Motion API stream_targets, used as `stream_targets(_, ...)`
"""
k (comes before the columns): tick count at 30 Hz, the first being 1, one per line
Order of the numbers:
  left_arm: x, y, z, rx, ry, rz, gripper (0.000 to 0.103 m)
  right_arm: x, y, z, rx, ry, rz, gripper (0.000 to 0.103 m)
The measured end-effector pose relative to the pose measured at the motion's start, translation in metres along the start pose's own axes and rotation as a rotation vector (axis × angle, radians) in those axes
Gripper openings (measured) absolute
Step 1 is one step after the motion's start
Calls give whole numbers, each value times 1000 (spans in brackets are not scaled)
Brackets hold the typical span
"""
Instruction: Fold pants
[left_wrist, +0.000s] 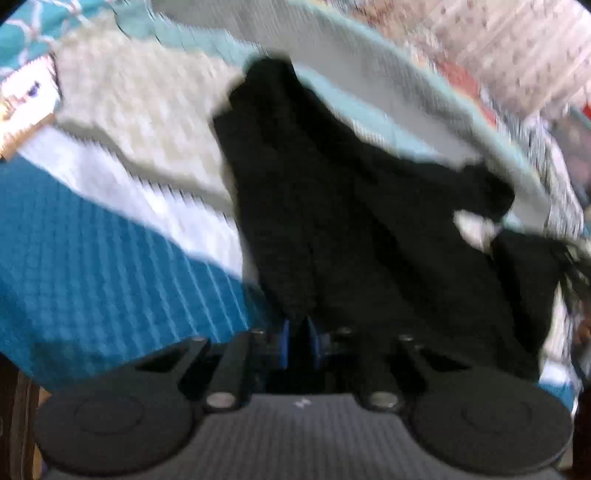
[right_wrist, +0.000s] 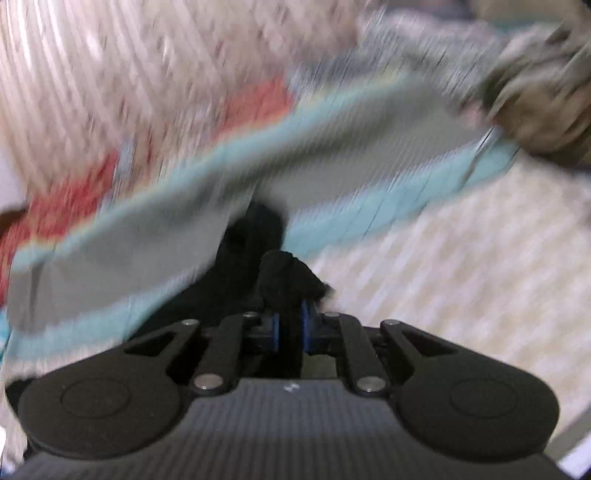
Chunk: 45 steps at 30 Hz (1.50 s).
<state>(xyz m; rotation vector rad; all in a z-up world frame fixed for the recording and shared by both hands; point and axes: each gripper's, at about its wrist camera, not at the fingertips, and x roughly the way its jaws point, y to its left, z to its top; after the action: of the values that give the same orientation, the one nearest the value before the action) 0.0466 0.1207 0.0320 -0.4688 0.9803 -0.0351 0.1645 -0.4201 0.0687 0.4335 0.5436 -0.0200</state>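
Black pants (left_wrist: 332, 206) stretch from my left gripper (left_wrist: 298, 338) away across a bed with a striped cover. The left gripper's blue pads are close together with black cloth pinched between them. In the right wrist view my right gripper (right_wrist: 289, 323) is shut on a bunched end of the same black pants (right_wrist: 284, 273), which rises from between the blue pads. Both views are blurred by motion. The far part of the pants is hidden in the right wrist view.
The bed cover has dark blue (left_wrist: 92, 266), white, cream (left_wrist: 147, 103) and pale teal stripes (right_wrist: 221, 177). A pink and red patterned cloth (right_wrist: 147, 74) lies beyond. A greyish-brown bundle (right_wrist: 543, 92) sits at the upper right.
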Motion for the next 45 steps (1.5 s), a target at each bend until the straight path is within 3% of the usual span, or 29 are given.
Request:
stream_targets(4,-55,29,37,-92,-159,-1,10,-66,-49,51,93,-199,-76,13)
stream_targets(6,-81,45,50,-137,-211,-28,10,-95,-72,66,155,-267,-95,13)
stream_targets(8,-101,52,54,-125,-239,10,10,-125,-94,71,203,-311,-119,12)
stream_targets(12,-110,61,42,-62,-216,145,10,-153,-119,48,246,-288,-150,12)
stream_targets(17,-90,86,-6,-104,-68,238,15,-159,-157,-21,311,-145,-279,13)
stream_targets(19,-78,87,-18,-80,-23,333,23,-146,-168,-40,330,-49,-364,21)
stream_targets(20,-78,86,-20,-67,-13,354,25,-141,-173,-48,336,0,-407,33)
stream_targets(21,-82,86,-23,-63,-17,349,30,-141,-179,-54,351,29,-441,41)
stream_targets(26,-123,90,6,-55,-214,341,51,-174,-189,-49,415,-67,-515,45)
stream_targets(29,-118,70,45,42,-284,388,61,-175,-162,-30,305,-168,-548,45)
stream_targets(30,-110,57,59,95,-303,389,63,-171,-150,-23,263,-192,-540,45)
stream_targets(33,-69,25,96,248,-344,370,84,-147,-116,-3,171,-191,-433,45)
stream_targets(40,33,-20,155,408,-321,315,84,-12,-14,53,-13,-13,-124,45)
stream_targets(42,55,-30,163,466,-314,300,85,40,21,71,-77,45,-41,51)
stream_targets(45,87,-40,165,543,-258,323,85,113,72,85,-160,113,8,58)
